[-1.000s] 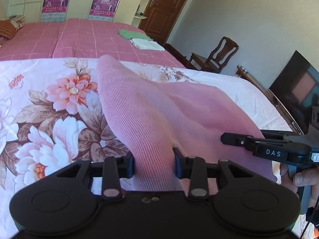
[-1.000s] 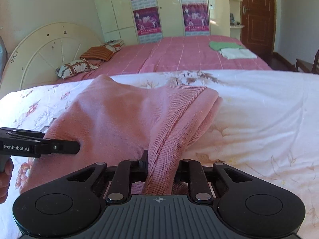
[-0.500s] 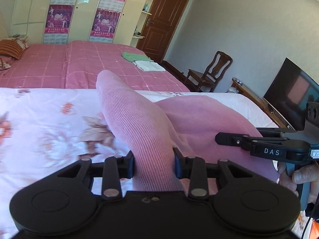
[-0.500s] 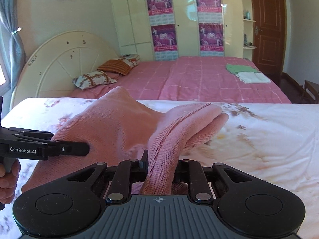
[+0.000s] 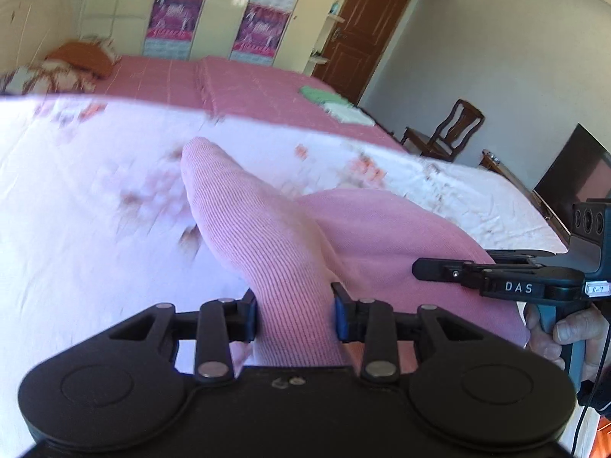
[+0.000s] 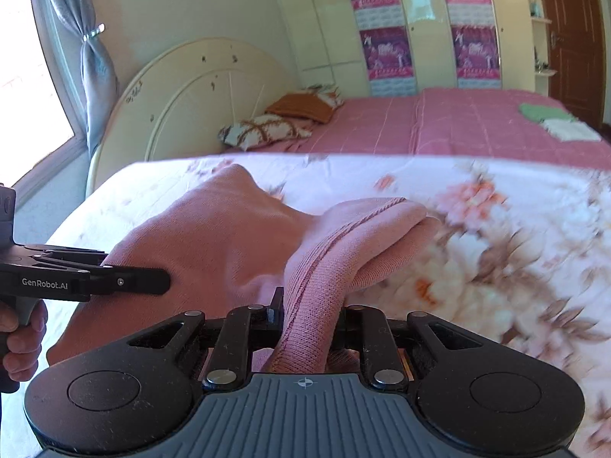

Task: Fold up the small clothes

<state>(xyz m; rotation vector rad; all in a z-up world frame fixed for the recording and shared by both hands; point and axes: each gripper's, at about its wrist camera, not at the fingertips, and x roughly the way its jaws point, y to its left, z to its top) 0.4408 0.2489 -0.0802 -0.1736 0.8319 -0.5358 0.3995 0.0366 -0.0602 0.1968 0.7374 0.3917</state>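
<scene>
We hold a pink knit sweater (image 5: 267, 244) up over the flowery bedsheet (image 5: 76, 229). Our left gripper (image 5: 294, 311) pinches one thick fold; its jaws have just eased wider. Our right gripper (image 6: 311, 315) squeezes another bunched edge. The sheet looks blurry. Black gripper bodies hide the sweater's near part.

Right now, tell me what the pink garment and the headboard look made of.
Pink garment: soft knit, probably wool or acrylic; fine ribs and a raised seam show, matte. Headboard: hard, likely painted wood, cream with a slight sheen, small dark marks; actual core unclear.
</scene>
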